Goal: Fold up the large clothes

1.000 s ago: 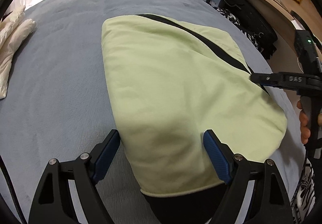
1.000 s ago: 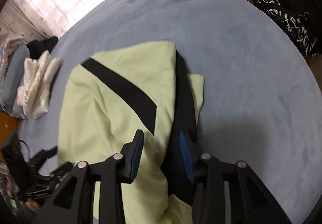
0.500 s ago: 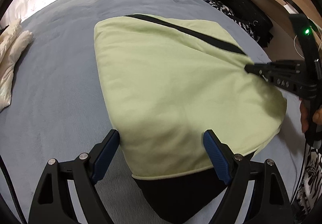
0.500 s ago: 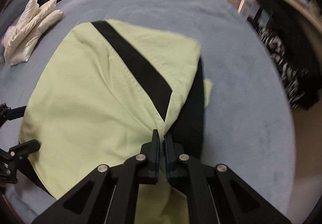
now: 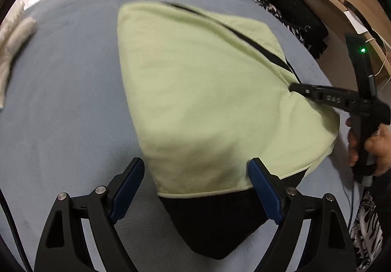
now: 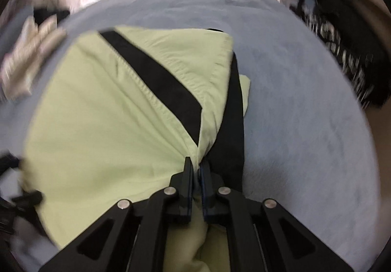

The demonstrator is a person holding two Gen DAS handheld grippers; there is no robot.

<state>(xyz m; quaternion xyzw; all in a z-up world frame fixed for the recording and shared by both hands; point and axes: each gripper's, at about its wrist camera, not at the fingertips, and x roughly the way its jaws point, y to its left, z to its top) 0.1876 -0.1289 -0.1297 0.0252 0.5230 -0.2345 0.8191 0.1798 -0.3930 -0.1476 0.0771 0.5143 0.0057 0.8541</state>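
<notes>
Pale green garment with black trim lies spread on a blue-grey bed, pinched by one tool.

The right tool is pressed together on a gathered fold of the garment near its black stripe, at its right side. The left tool hangs spread wide over the near hem, pads clear of the cloth, the bed showing to the left. A hand grips the right tool's handle.

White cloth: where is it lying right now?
The white cloth lies at the far left edge of the left wrist view, on the blue bed, apart from the green garment.
</notes>
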